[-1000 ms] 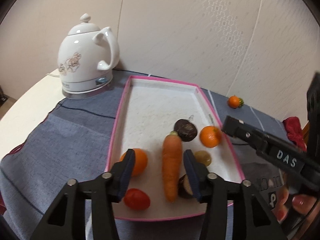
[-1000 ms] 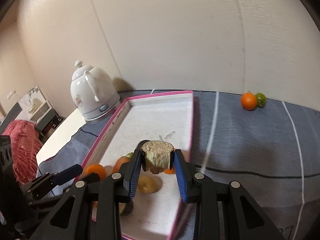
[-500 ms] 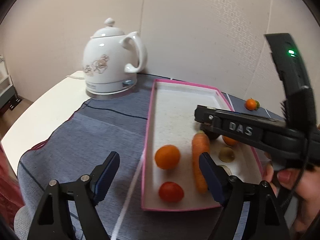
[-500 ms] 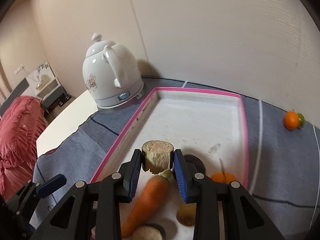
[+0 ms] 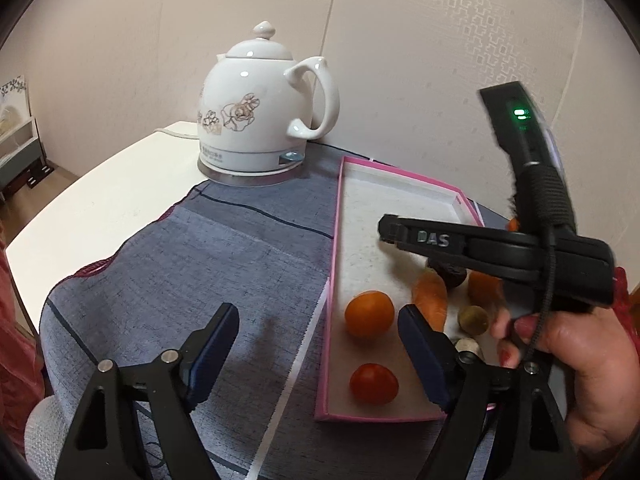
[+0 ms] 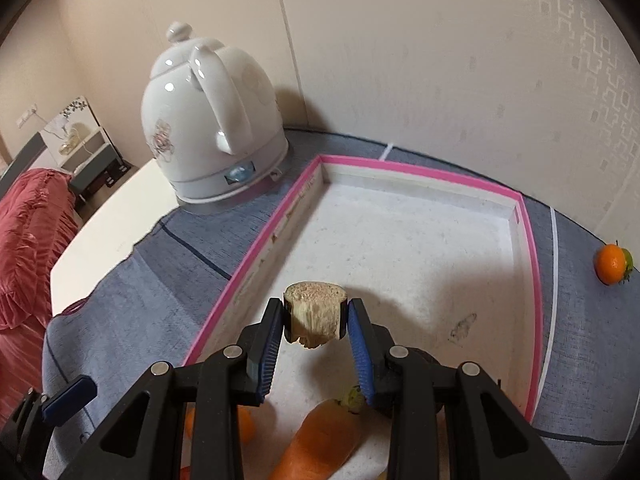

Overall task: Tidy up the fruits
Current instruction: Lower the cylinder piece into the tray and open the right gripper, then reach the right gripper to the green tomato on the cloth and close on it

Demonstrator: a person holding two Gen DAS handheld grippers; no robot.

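A pink-rimmed white tray (image 5: 337, 216) (image 6: 400, 168) lies on the blue-grey cloth. In the left wrist view it holds an orange (image 5: 369, 313), a red tomato (image 5: 373, 383), a carrot (image 5: 431, 301), a dark round fruit (image 5: 451, 271), another orange (image 5: 482, 289) and a small yellowish fruit (image 5: 473, 319). My left gripper (image 5: 316, 356) is open and empty over the tray's near left edge. My right gripper (image 6: 315, 336) is shut on a tan cut-topped stub (image 6: 314, 313), held above the tray's middle; it shows from the side in the left wrist view (image 5: 394, 232).
A white flowered kettle (image 5: 256, 108) (image 6: 212, 128) stands beyond the tray's far left corner. A lone orange with a green fruit behind it (image 6: 611, 264) sits on the cloth right of the tray. The wall is close behind. The white table edge (image 5: 80, 208) is at left.
My left gripper has opened wide and drawn back to the left of the tray. My right gripper has carried the stub forward over the carrot toward the tray's middle.
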